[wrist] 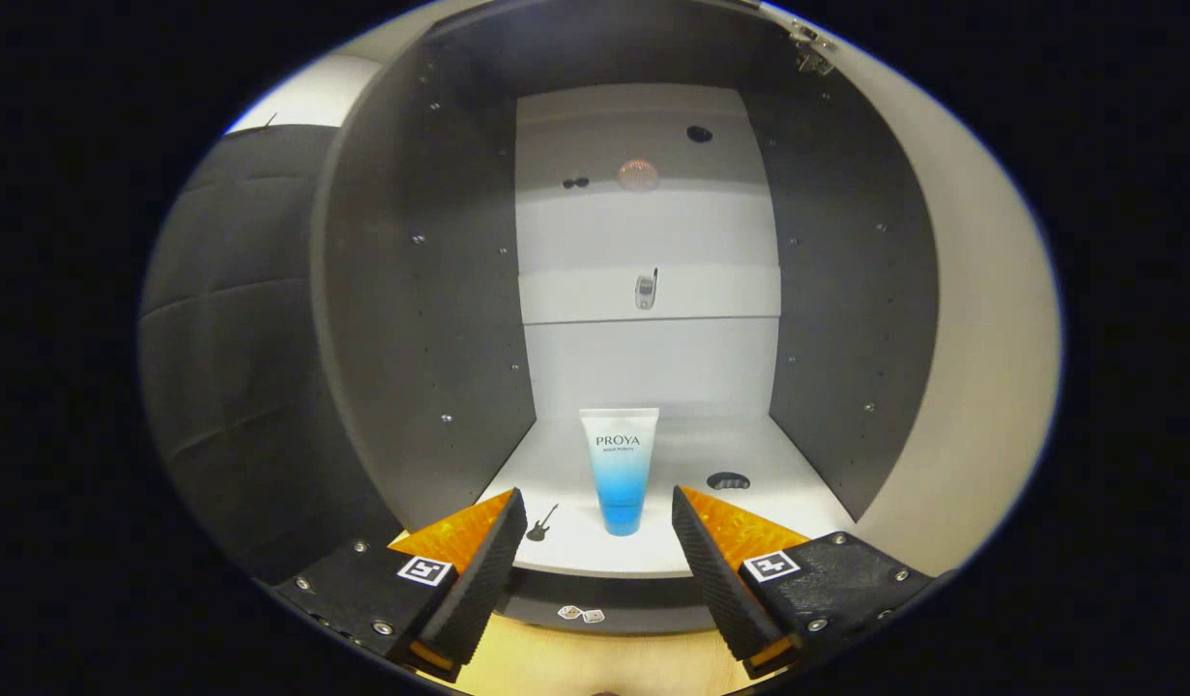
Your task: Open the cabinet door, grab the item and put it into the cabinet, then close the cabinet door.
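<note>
A white-and-blue tube (621, 471) stands upright on its cap on the white floor (749, 517) of the open cabinet, close to the front edge. My gripper (599, 512) is open, its two fingers spread to either side of the tube and a little nearer than it, touching nothing. The cabinet has dark grey side walls (430, 290) and a white back panel (648, 232). Its door (981, 338) is swung open on the right, with a hinge (809, 50) at the top.
A small guitar-shaped sticker (541, 523) lies on the cabinet floor left of the tube, and a dark oval mark (728, 480) to its right. Below the cabinet's front edge is a yellow wooden surface (595, 667) with two small dice-like stickers (581, 613).
</note>
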{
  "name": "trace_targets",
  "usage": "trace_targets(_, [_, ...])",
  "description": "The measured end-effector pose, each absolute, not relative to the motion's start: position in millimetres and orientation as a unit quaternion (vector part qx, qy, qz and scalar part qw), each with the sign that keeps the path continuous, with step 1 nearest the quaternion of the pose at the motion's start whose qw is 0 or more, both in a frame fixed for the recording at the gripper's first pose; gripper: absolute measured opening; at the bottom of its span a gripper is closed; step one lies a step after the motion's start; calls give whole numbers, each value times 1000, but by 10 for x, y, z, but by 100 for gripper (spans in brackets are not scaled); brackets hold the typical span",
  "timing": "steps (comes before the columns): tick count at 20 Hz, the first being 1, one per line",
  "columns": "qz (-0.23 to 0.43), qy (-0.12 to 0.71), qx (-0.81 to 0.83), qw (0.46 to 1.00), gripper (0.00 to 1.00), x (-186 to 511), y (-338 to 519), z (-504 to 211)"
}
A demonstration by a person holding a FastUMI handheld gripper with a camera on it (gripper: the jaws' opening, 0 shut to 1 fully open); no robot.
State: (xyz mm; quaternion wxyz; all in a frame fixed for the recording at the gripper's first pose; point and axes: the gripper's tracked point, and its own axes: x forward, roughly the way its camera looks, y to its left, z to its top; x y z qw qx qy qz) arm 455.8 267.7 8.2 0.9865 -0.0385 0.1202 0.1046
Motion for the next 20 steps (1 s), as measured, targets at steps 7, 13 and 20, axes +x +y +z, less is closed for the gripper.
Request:
trace_targets(7, [116, 65, -21, 991, 93, 3687, 2674, 309])
trace_targets(13, [115, 42, -47, 991, 94, 2970, 2541, 300])
trace_targets(20, [124, 30, -18, 992, 94, 2164, 2395, 232])
